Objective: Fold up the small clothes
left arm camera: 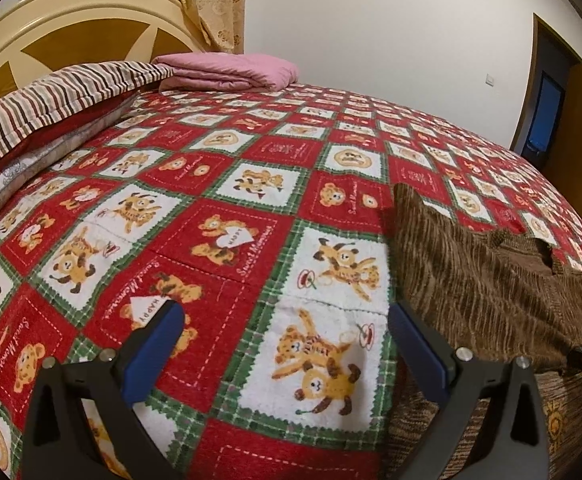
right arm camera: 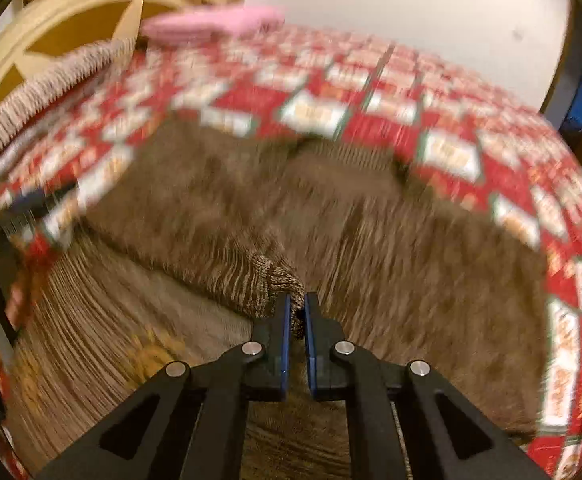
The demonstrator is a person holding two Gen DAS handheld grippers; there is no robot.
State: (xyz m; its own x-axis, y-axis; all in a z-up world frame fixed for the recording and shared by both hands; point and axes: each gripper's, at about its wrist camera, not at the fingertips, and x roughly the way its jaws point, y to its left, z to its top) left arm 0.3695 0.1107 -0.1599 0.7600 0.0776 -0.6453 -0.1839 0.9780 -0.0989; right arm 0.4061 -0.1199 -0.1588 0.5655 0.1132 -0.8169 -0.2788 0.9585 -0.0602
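Bed inspected from both wrist cameras. At the head end, far left, a cream and brown headboard (left arm camera: 51,40) stands behind a striped pillow (left arm camera: 51,96), with a folded pink blanket (left arm camera: 231,70) beside it at the far head-end corner. A red, green and white teddy-bear bedspread (left arm camera: 219,184) covers the bed. The left gripper (left arm camera: 287,344) hangs over a bare stretch of bedspread near the front edge, jaws spread wide with nothing between them; its right finger sits just beside the sweater's edge. The brown knitted sweater (left arm camera: 471,280) lies toward the right side of the bed, near the front edge. In the blurred right wrist view, the right gripper (right arm camera: 297,312) has its jaws nearly together, pinching the ribbed cuff (right arm camera: 287,280) of a sleeve folded across the sweater's body.
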